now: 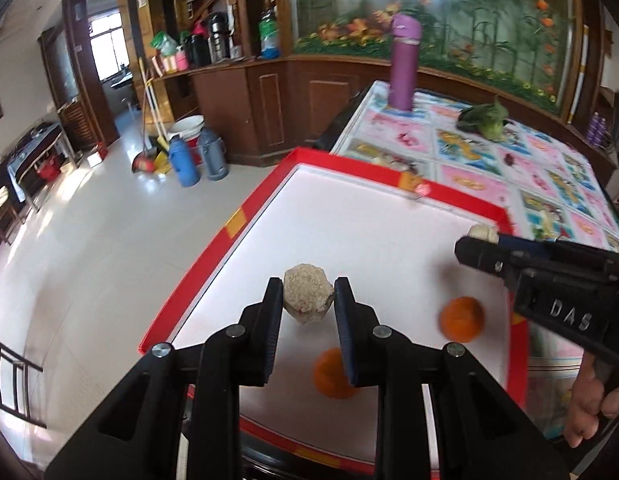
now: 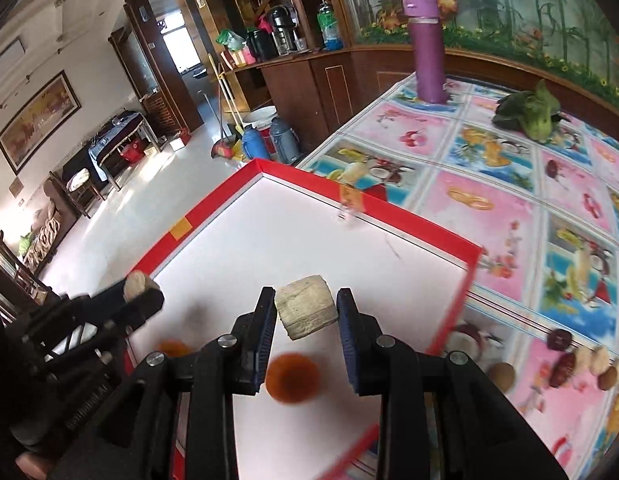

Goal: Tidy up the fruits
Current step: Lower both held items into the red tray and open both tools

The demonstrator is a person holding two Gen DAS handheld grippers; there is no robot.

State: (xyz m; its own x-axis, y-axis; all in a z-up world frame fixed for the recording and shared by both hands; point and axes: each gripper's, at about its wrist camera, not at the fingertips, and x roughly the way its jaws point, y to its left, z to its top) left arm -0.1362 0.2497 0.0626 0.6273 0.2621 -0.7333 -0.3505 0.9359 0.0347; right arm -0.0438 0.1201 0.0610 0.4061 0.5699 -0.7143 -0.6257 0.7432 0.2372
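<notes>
Left gripper point(image 1: 309, 304) clamps a tan lump point(image 1: 308, 298); right gripper point(image 2: 307, 312) clamps a pale chunk point(image 2: 306, 306). Both hover over the red tray point(image 1: 245, 216) near 2 oranges point(image 1: 462, 319). Best lowered gently, clear of the oranges, before releasing.

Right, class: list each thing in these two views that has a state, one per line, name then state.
left tongs: shut on a beige chunk, above the tray
beige chunk: gripped, lifted
right tongs: shut on a pale block
pale block: gripped, lifted
red-rimmed tray: open-topped, on the table
two oranges: loose in the tray
purple flask: upright, lid on
leafy greens: lying on the tablecloth
</notes>
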